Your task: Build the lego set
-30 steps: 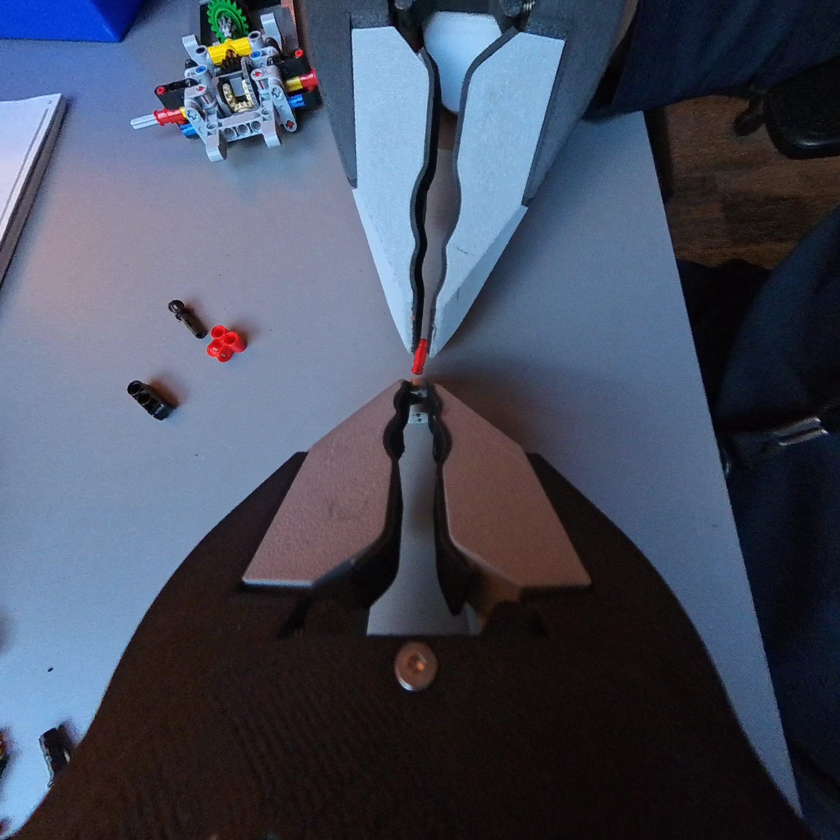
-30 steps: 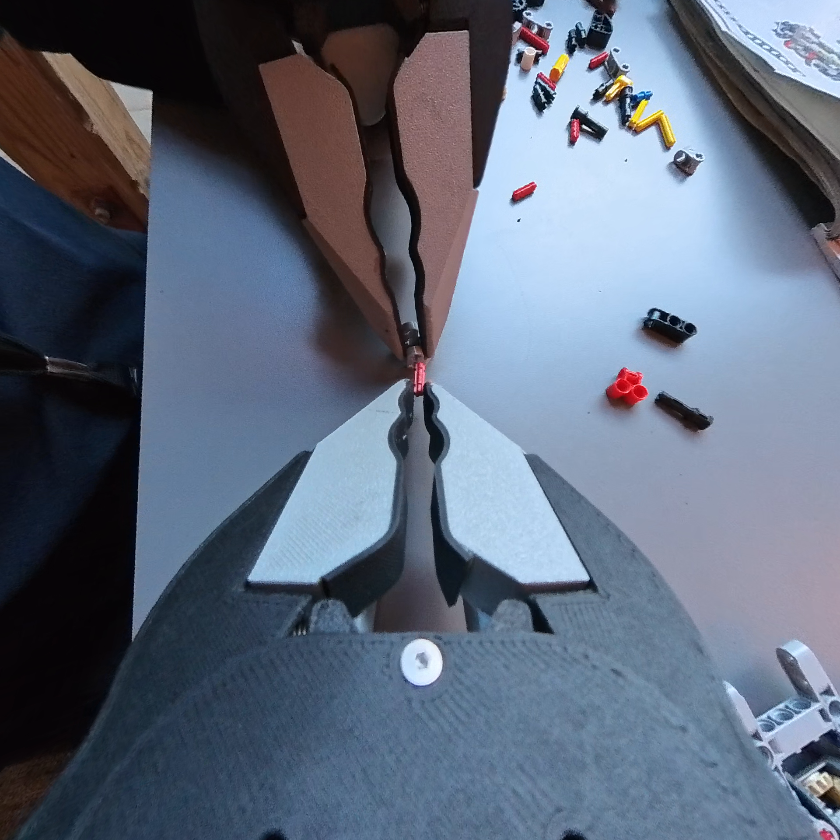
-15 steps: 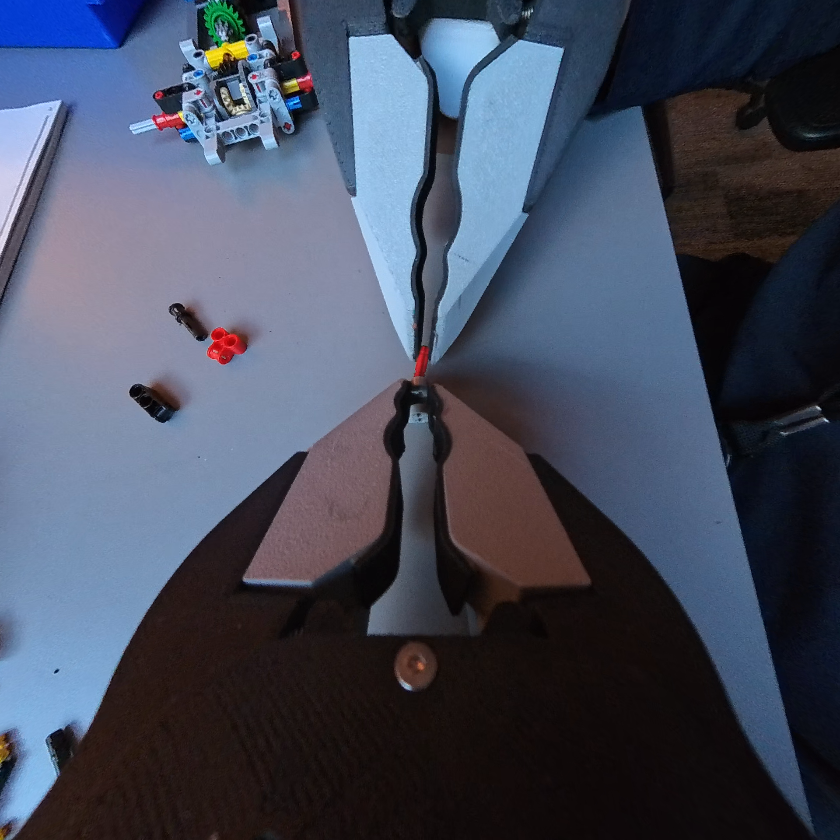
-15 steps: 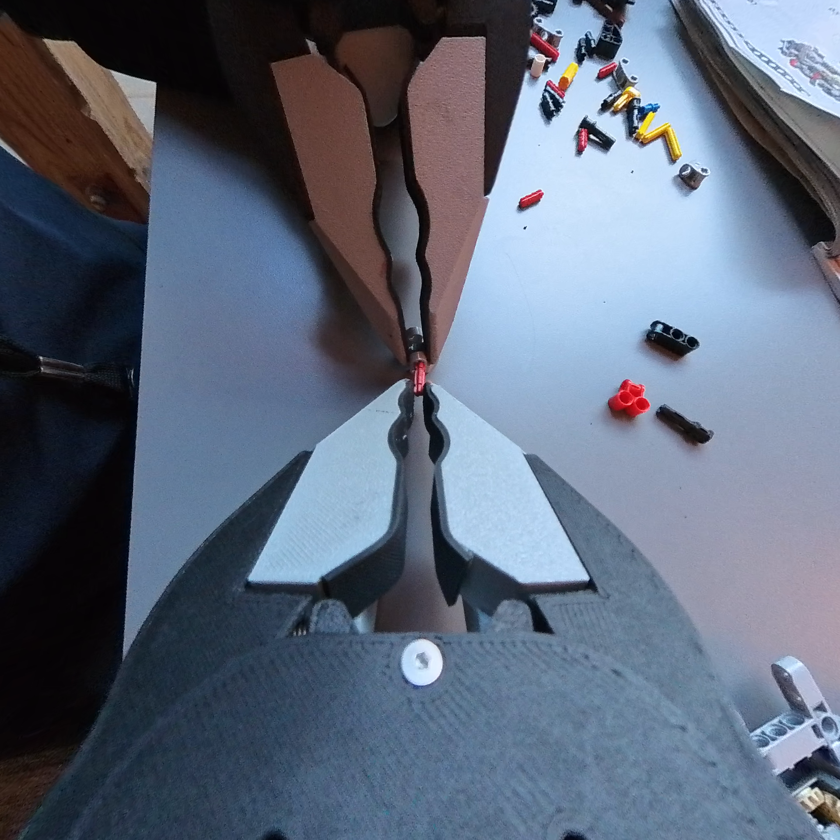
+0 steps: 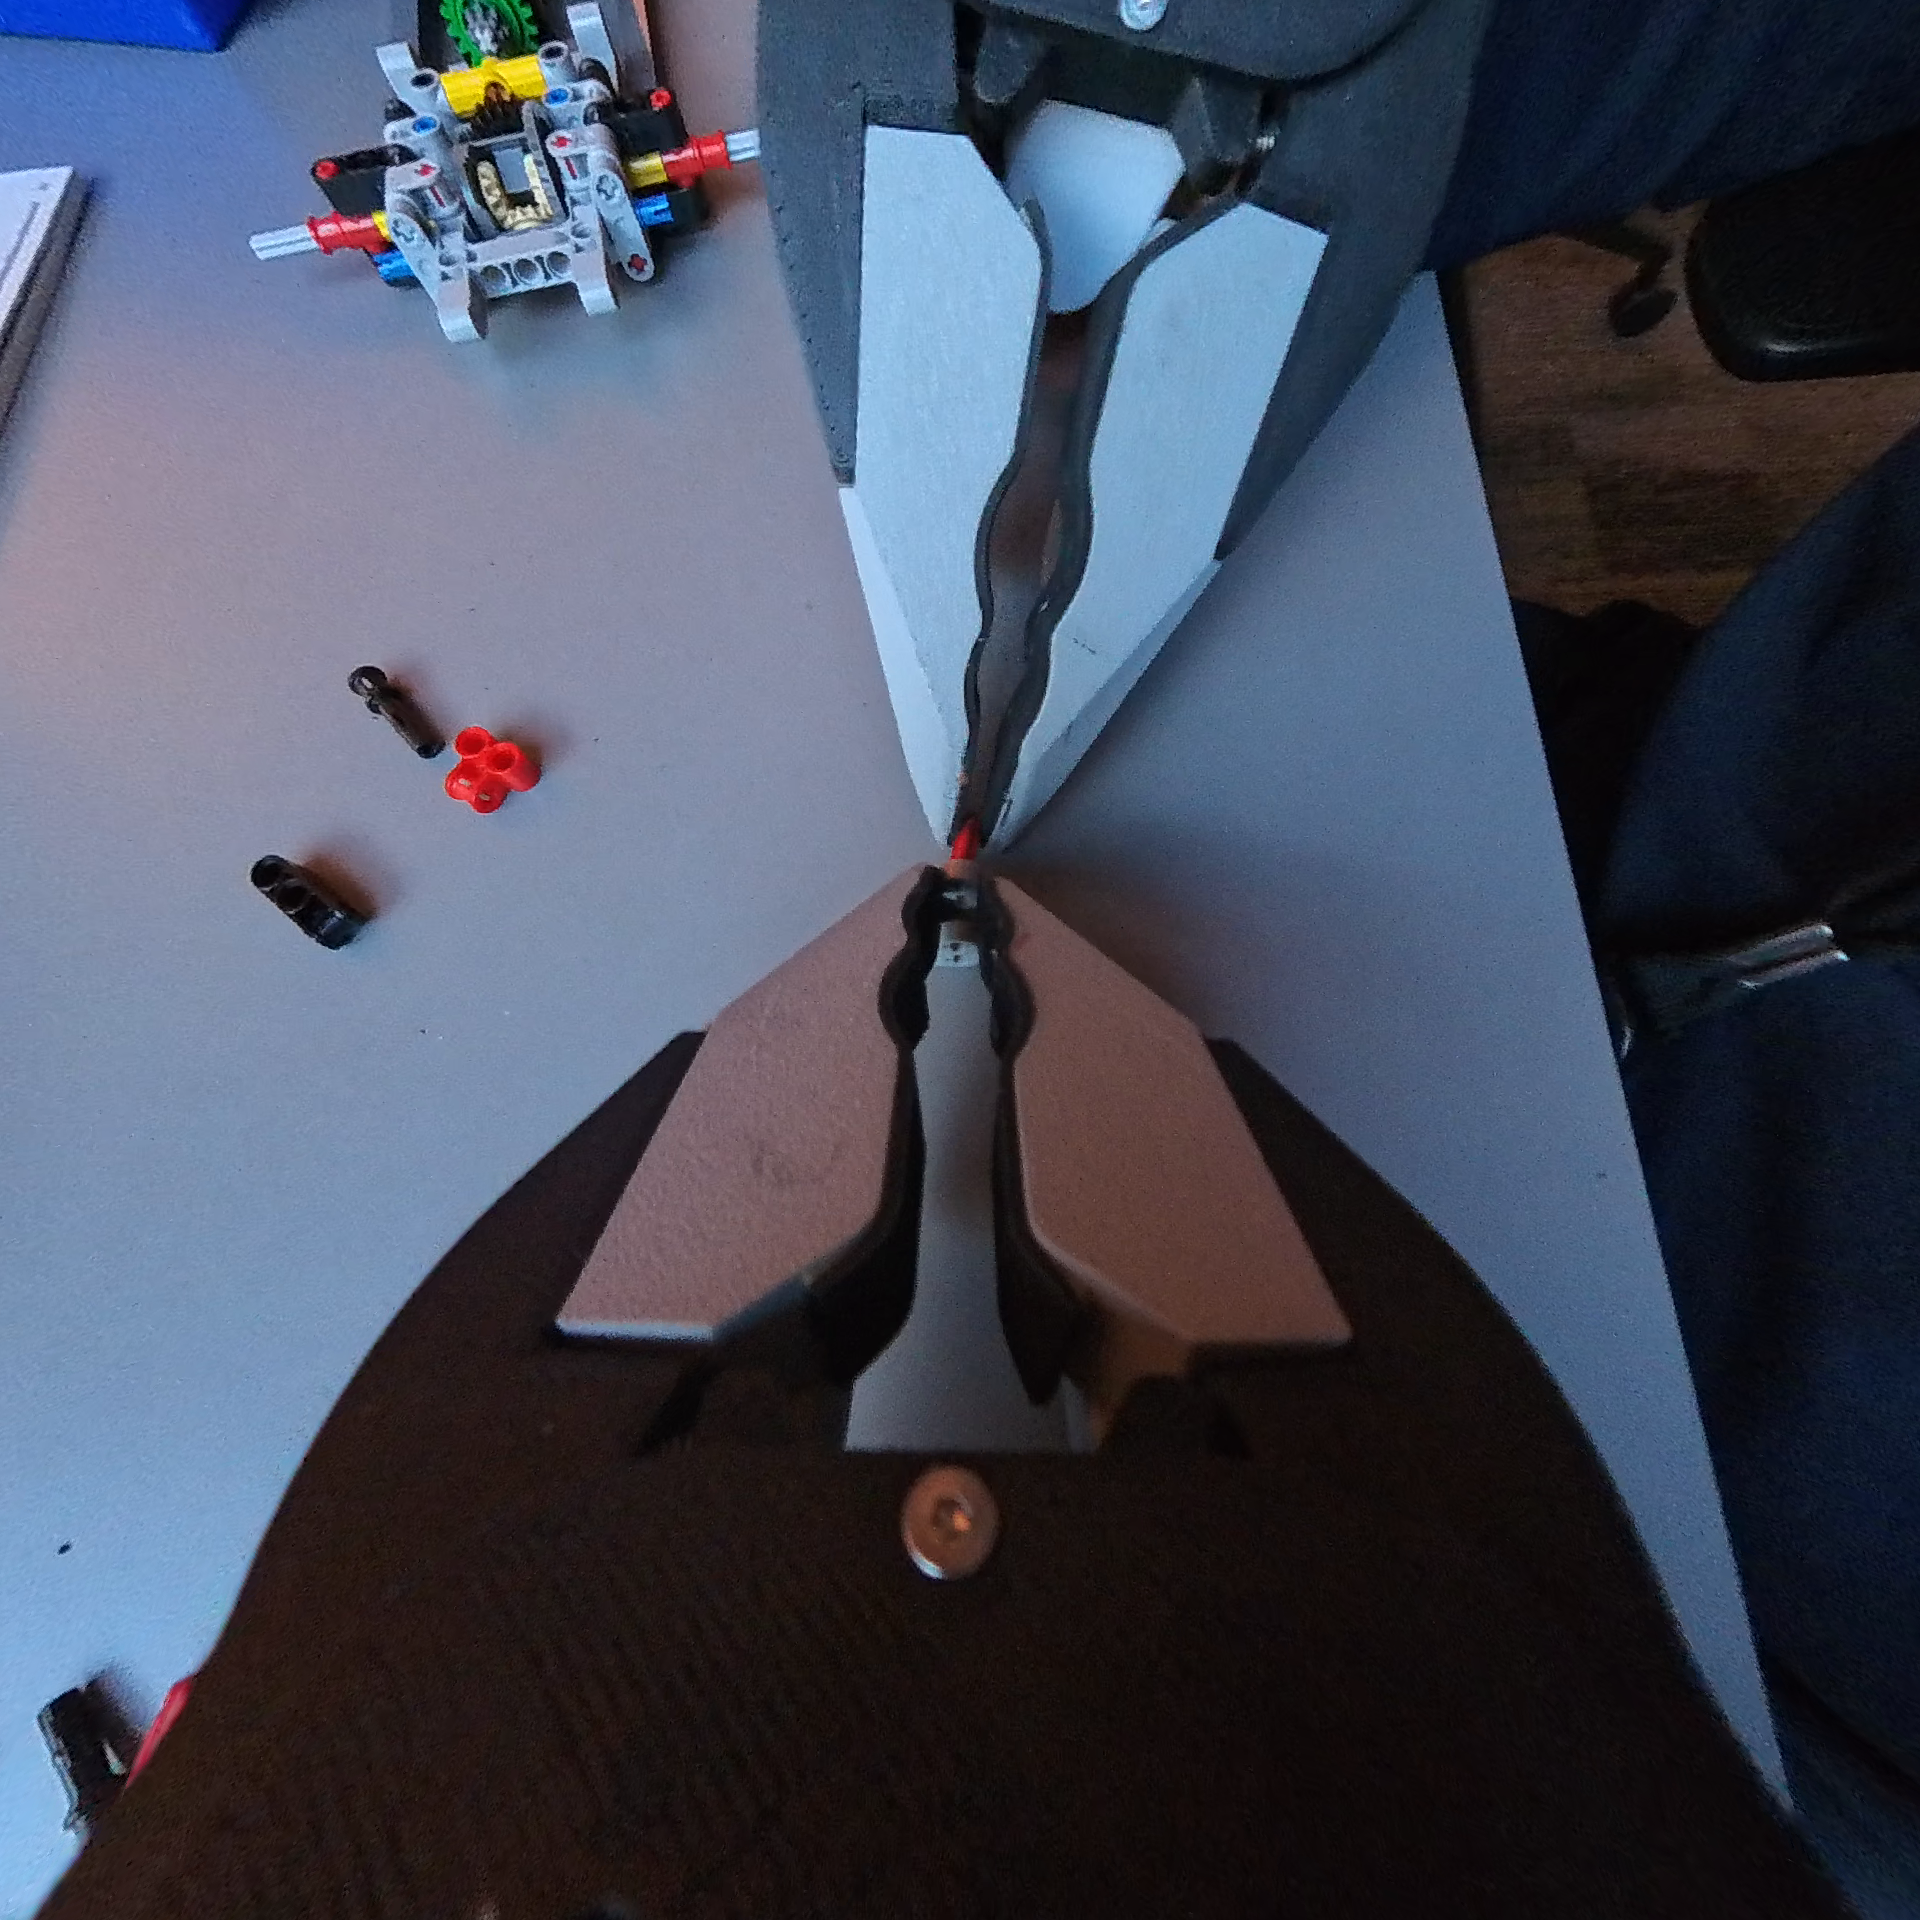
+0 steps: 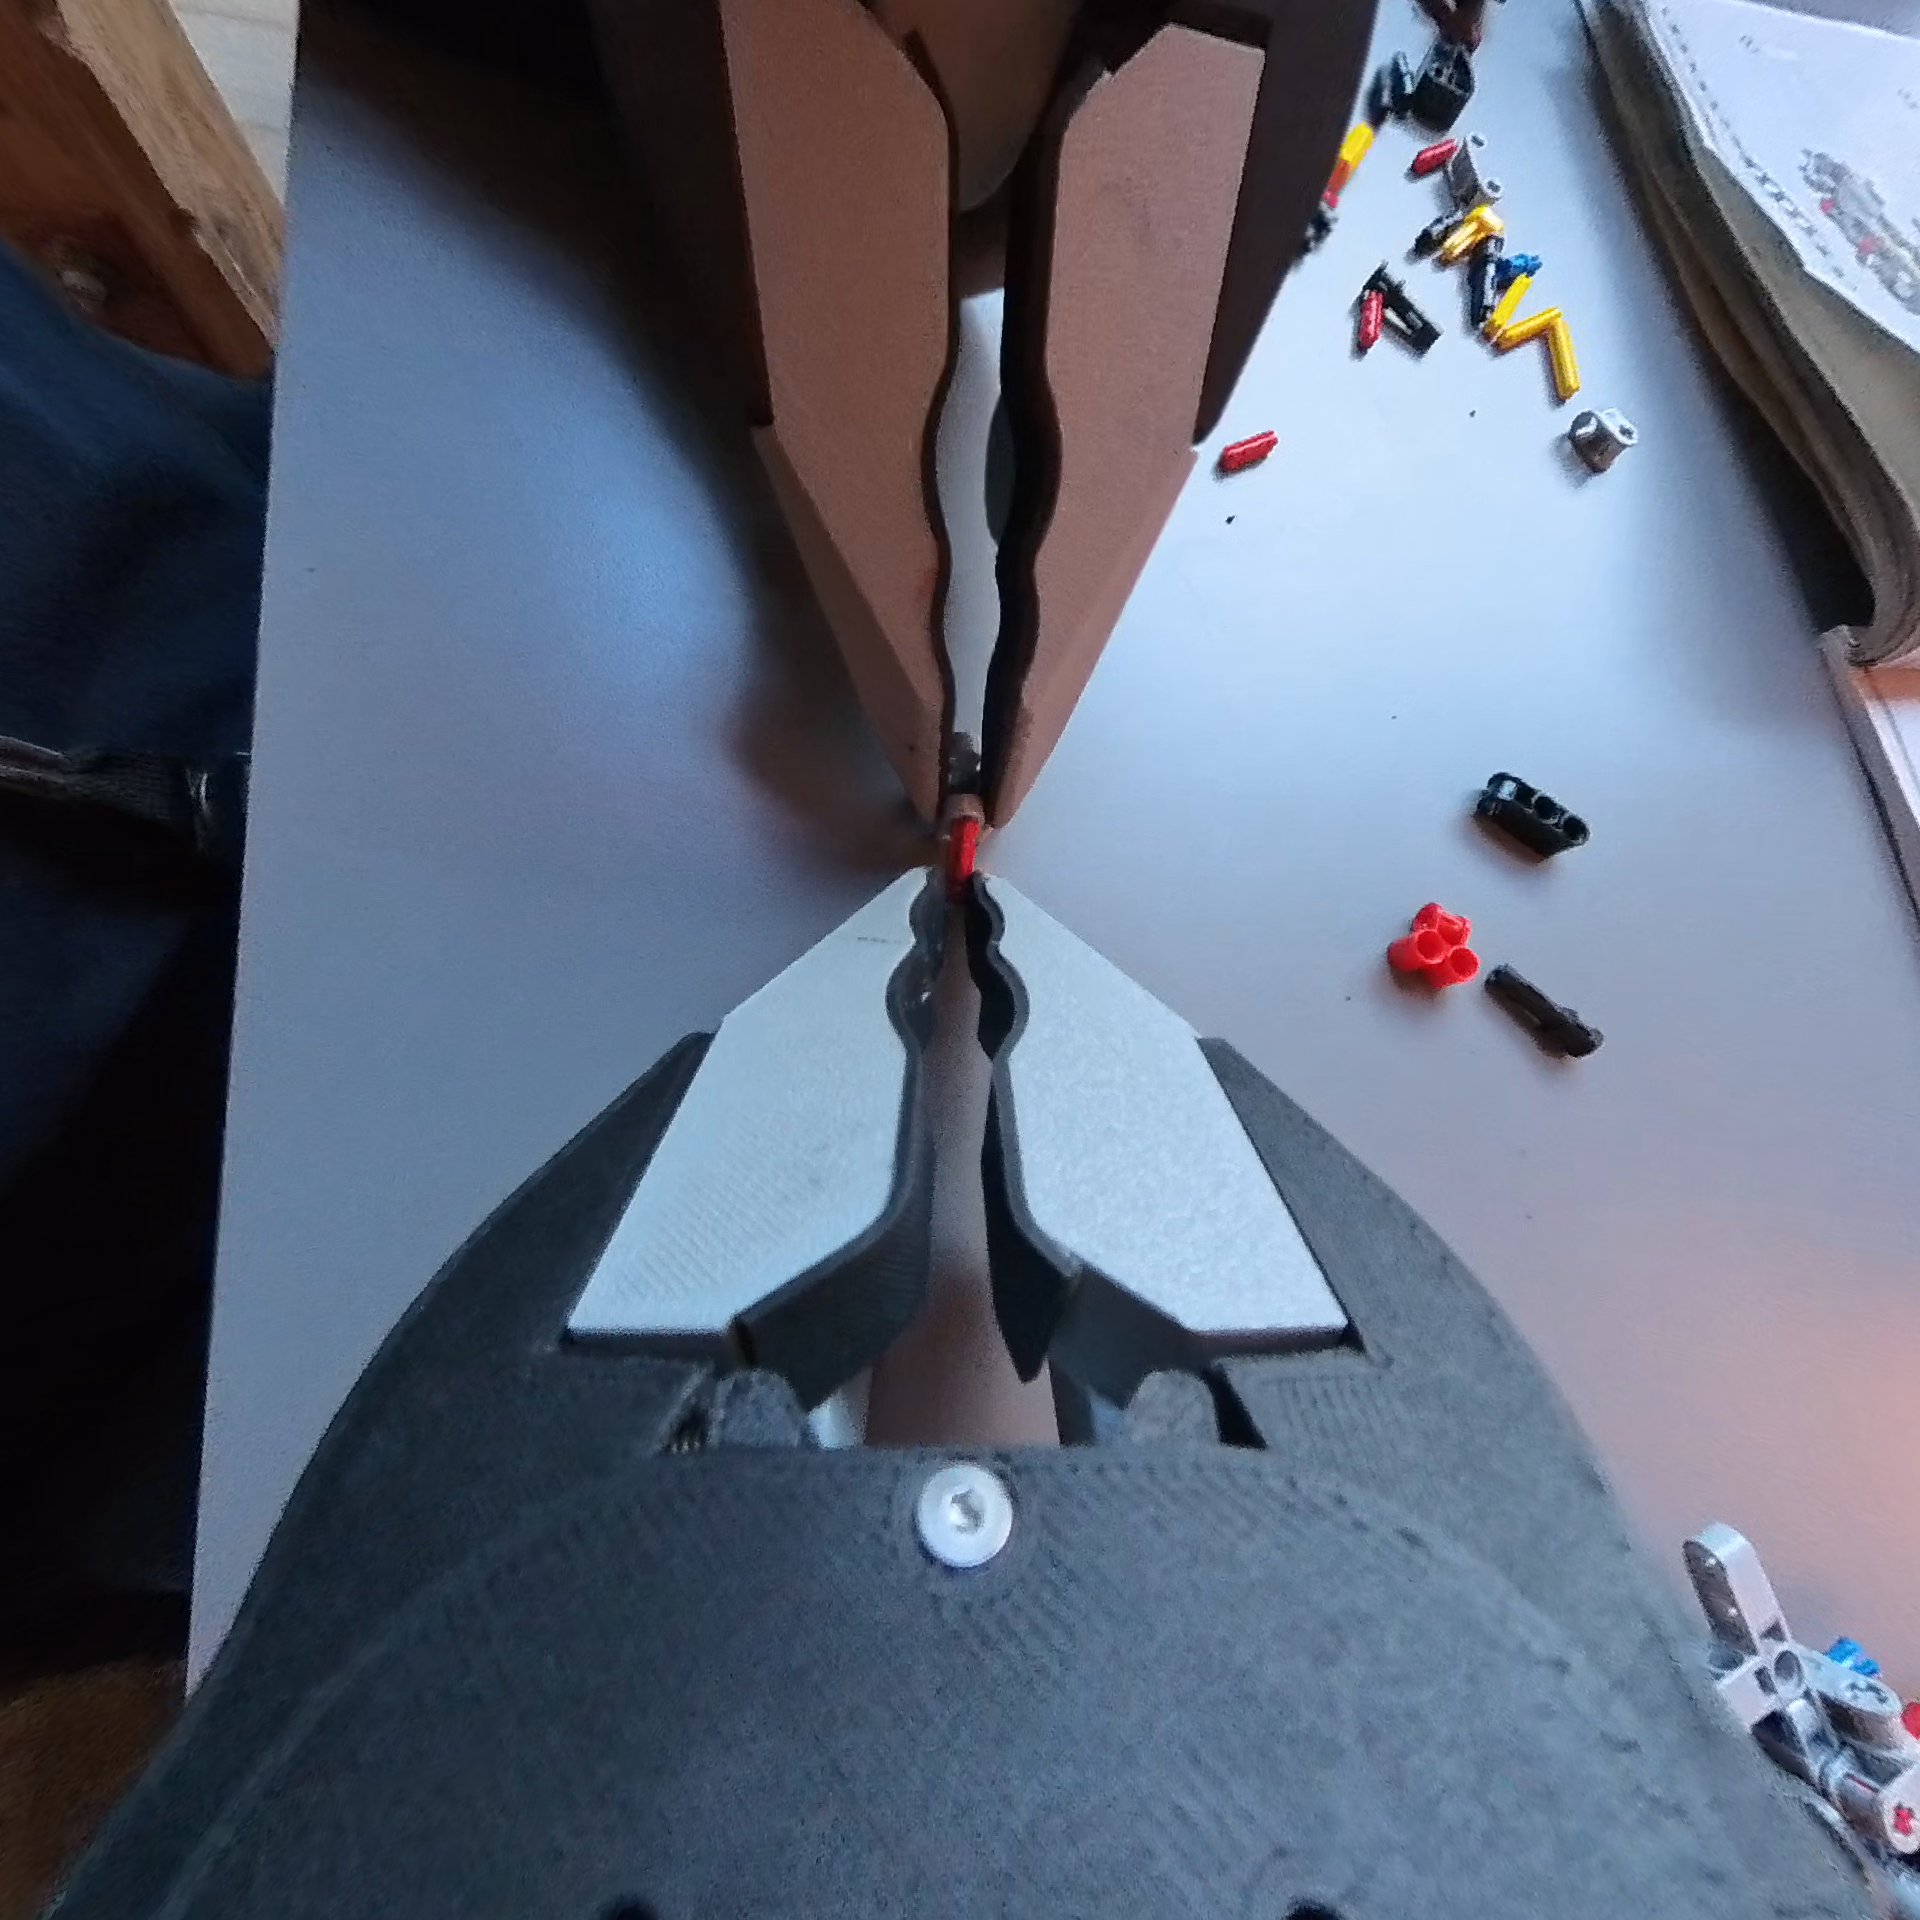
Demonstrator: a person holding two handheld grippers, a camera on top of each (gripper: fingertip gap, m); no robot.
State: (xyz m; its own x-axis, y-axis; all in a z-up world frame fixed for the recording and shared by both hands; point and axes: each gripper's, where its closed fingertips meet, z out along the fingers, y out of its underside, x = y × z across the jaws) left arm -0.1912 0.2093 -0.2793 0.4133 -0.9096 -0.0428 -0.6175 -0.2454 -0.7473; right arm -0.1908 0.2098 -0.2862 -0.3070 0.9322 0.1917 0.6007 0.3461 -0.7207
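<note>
Facing each other tip to tip over the grey counter (image 5: 623, 1039), the two grippers meet at a small joined pair of parts. The left gripper (image 5: 958, 902), with brown fingers, is closed narrow on a small grey-and-black connector piece (image 5: 957, 951), its pads pressing either side. The right gripper (image 6: 951, 891), with pale grey fingers, is pinched nearly shut on a thin red pin (image 6: 961, 844). The pin's far end appears to sit at or just inside the connector's opening; how deep it has gone cannot be told, so the joining looks begun but not clearly finished.

Going left to right in the left wrist view: a paper booklet (image 5: 31, 249) lies at the far left edge, then a black beam with holes (image 5: 307, 902), a black pin (image 5: 395, 712) and a red three-hole connector (image 5: 490, 767) lie loose and close together, well apart from the grippers. Farther back stands a partly built grey toy chassis (image 5: 509, 197) with a green gear. Right of the grippers the counter ends, with dark blue cloth (image 5: 1766, 1143) beyond.

In the right wrist view, a scatter of small loose parts (image 6: 1475, 270) lies behind the left gripper. Nothing lies between the two grippers' tips but the held pieces.
</note>
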